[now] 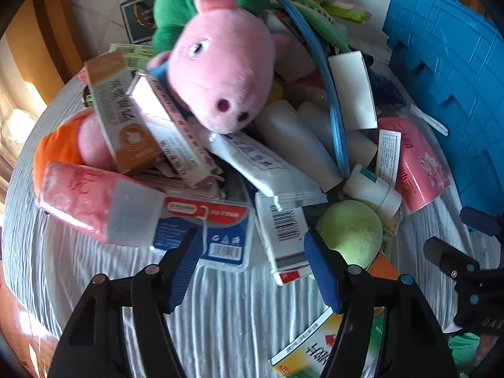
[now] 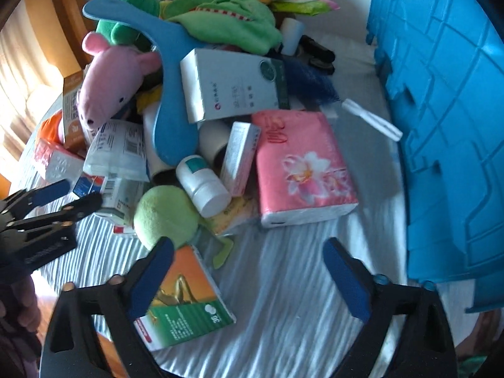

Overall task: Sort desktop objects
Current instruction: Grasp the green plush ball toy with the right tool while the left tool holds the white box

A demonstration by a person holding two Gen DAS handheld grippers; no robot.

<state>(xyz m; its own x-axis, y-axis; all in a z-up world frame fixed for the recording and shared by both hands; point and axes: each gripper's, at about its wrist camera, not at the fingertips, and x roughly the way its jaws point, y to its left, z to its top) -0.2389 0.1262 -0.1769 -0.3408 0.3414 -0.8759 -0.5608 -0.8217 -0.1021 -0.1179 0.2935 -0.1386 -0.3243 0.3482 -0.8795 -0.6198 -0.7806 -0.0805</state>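
A: Which step is this?

B: I think it is the very start of the sorting. Both tongs hang over the pile, and nothing is picked yet. The left tongs (image 1: pixel 252 249) stand apart and empty, near the green ball (image 1: pixel 351 233), with a barcoded white box (image 1: pixel 282 236) between the tips, not pressed. The right tongs (image 2: pixel 249 271) stand apart and empty too, on the other side of the ball, over bare striped cloth (image 2: pixel 283 299).

A: What does the next move need?

B: Probably to choose one loose thing at the edge. The orange-green box (image 2: pixel 186 299) just below the ball lies flat and free; a finger must go under or beside it.

A: And the pile itself?

B: It is mixed: a pink plush pig (image 1: pixel 220 72) behind the ball, a pink tissue pack (image 2: pixel 302 167) to its right, a white bottle (image 2: pixel 203 184) touching the ball. The blue crate (image 2: pixel 441 126) stands beyond the tissue pack.
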